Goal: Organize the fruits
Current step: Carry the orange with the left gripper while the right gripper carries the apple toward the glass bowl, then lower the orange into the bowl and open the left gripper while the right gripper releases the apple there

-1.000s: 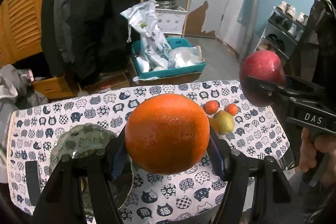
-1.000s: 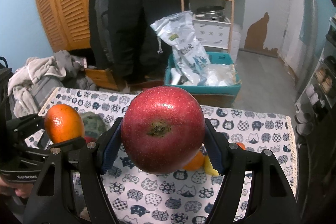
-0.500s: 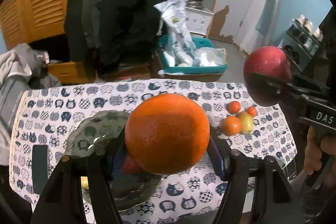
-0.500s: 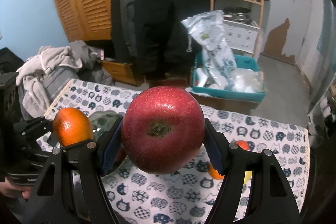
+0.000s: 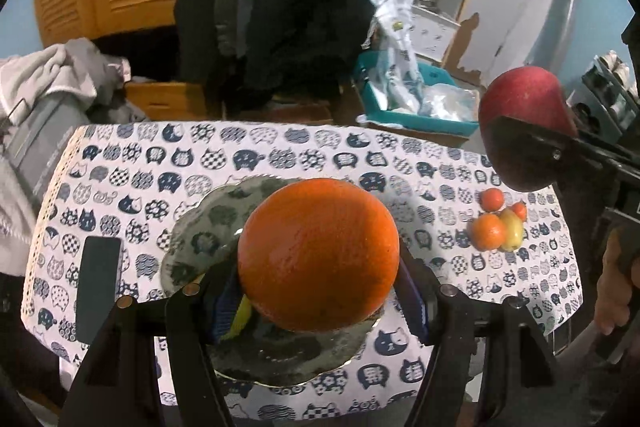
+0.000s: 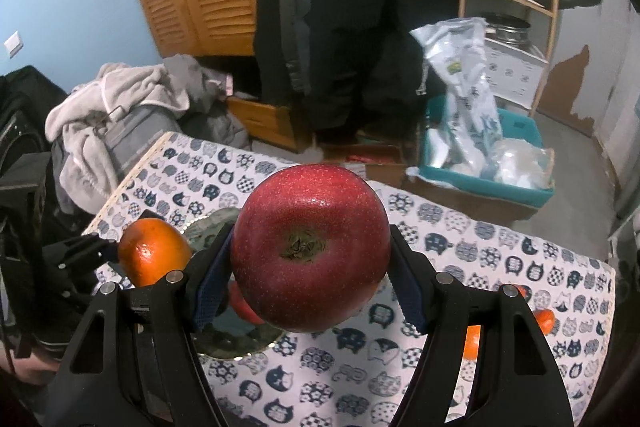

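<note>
My left gripper is shut on a large orange and holds it above a green glass plate on the cat-print tablecloth. A yellow fruit peeks out on the plate under the orange. My right gripper is shut on a red apple, held above the table to the right of the plate. The apple also shows in the left wrist view, the orange in the right wrist view. A red fruit lies on the plate.
Small fruits sit at the table's right: a tangerine, a yellow fruit and two small red ones. A dark phone lies at the left. A teal bin, coats and laundry stand beyond the table.
Both grippers moved left with their fruits. The orange now hangs over the plate, and the apple has come closer to the plate.
</note>
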A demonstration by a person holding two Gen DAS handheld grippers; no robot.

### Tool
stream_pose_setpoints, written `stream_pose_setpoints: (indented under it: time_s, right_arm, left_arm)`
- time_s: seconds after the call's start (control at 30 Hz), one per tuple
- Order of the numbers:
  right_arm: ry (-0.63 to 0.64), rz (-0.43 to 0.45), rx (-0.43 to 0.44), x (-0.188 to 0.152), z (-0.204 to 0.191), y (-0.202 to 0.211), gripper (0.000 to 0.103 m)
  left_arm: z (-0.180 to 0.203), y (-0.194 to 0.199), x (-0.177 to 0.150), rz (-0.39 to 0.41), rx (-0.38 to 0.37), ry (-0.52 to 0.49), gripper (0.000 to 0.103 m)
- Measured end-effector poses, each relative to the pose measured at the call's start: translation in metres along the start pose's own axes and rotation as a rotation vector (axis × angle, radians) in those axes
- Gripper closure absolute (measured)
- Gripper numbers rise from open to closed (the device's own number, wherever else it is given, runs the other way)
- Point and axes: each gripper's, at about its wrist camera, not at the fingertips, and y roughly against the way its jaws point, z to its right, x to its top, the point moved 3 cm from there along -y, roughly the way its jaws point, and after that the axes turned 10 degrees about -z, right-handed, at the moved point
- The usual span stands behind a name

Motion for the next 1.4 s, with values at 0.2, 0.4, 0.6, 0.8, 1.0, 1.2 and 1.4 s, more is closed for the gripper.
stream_pose_setpoints:
  time_s: [0.2,0.4,0.6,0.8,1.0,1.2,1.4]
  right_arm:
    - [0.014,-0.029,0.019,0.003,-0.016,-0.017,0.031]
    - [0.026,-0.056,0.033,0.0,-0.025,-0.032,0.031]
    - [0.034,-0.094,0.04,-0.007,-0.031,-0.051,0.031]
    - [0.023,-0.131,0.052,-0.011,-0.03,-0.066,0.031]
    - [0.024,-0.147,0.049,-0.016,-0.031,-0.071,0.031]
    - [0.024,-0.164,0.047,-0.02,-0.03,-0.076,0.031]
    - [0.024,-0.183,0.051,-0.024,-0.032,-0.084,0.031]
  left_arm:
    - [-0.014,-0.011,-0.01,-0.032,0.015,0.017,0.034]
    - [-0.024,-0.033,-0.021,-0.089,0.03,0.032,0.034]
    - [-0.032,-0.05,-0.029,-0.135,0.037,0.055,0.034]
    - [-0.032,-0.071,-0.039,-0.192,0.041,0.059,0.034]
    - [-0.035,-0.087,-0.049,-0.24,0.046,0.082,0.034]
    - [-0.033,-0.096,-0.054,-0.264,0.057,0.073,0.034]
    - [-0.031,-0.09,-0.049,-0.224,0.063,0.069,0.034]
